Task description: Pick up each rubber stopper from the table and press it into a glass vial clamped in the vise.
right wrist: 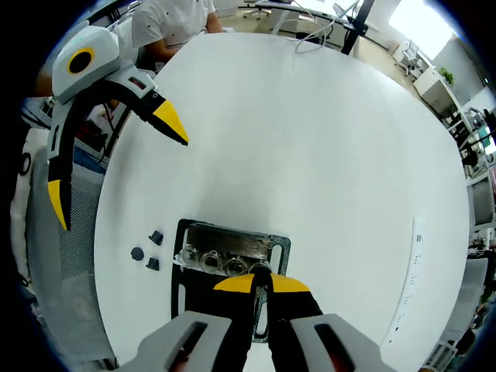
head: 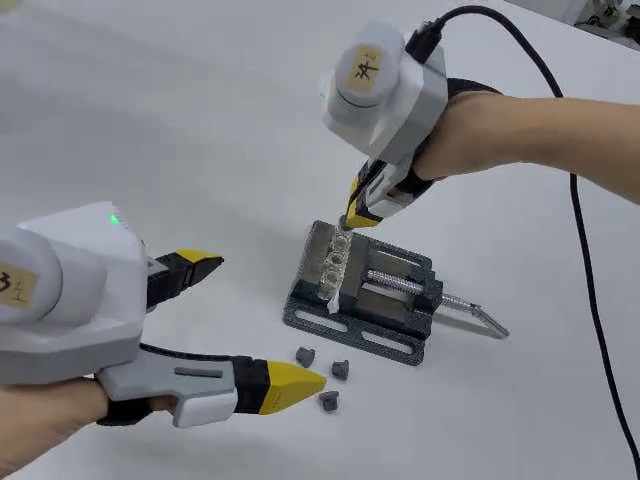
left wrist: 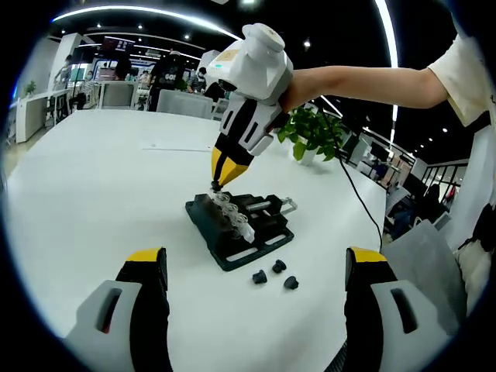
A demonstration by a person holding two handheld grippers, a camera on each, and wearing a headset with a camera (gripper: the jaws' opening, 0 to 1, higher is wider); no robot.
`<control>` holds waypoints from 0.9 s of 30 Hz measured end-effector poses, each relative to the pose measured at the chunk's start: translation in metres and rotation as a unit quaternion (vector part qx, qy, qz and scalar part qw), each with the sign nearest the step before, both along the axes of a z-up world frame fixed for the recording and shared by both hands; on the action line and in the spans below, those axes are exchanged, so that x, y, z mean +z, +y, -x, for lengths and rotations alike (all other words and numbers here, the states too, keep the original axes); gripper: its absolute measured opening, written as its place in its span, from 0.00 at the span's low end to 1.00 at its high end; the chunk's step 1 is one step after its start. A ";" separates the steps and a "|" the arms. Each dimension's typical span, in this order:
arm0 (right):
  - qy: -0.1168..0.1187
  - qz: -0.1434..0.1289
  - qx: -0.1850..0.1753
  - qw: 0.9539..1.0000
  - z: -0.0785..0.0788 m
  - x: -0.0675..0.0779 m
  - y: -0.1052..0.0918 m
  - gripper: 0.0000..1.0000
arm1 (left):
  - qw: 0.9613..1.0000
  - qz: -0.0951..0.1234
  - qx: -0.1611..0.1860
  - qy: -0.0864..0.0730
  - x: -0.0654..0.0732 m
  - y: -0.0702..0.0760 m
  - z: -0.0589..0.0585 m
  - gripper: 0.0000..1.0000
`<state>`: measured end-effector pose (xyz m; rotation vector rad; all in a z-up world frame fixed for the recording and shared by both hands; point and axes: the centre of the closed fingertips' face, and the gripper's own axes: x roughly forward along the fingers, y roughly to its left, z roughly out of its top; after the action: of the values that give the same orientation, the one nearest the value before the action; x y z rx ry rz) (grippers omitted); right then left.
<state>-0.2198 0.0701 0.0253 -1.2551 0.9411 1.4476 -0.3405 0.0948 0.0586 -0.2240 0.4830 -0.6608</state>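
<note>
Pressing at a vial (head: 343, 240) with right gripper (head: 347, 222) clenched, holding left gripper (head: 271, 321) agape just short of three stoppers (head: 340, 370) (probably soft, light: pinch the wide head).

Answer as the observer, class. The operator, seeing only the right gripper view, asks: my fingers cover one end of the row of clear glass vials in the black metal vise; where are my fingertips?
Observer: The right gripper points down right at the mouth of the end one of the clear glass vials, farthest from the three dark grey rubber stoppers.
Operator: What is behind my fingers?
Observer: The black metal vise has a silver crank handle sticking out on the side away from the vials.
Operator: Anything trailing?
Observer: A black cable runs from your gripper's top, over the arm, along the white table.
</note>
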 end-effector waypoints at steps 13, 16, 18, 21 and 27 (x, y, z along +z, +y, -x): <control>0.003 -0.032 -0.010 0.999 0.000 0.003 0.000 0.01 | 1.000 -0.001 0.001 0.003 -0.002 0.002 0.004 0.95; 0.008 -0.039 -0.018 0.999 -0.002 0.006 0.001 0.06 | 1.000 -0.001 0.001 0.003 -0.001 0.002 0.003 0.95; 0.018 -0.047 -0.027 0.998 -0.003 0.005 0.002 0.08 | 1.000 -0.002 0.000 0.002 -0.001 0.003 0.002 0.95; 0.017 -0.050 -0.025 0.998 -0.005 0.006 0.002 0.11 | 1.000 -0.001 0.001 0.002 0.001 0.004 0.001 0.95; 0.020 -0.044 -0.020 0.999 -0.002 0.006 -0.003 0.16 | 1.000 -0.003 0.001 0.000 0.002 0.006 0.001 0.95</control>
<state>-0.2178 0.0667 0.0311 -1.1407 0.9147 1.4728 -0.3410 0.1006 0.0603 -0.2189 0.4856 -0.6573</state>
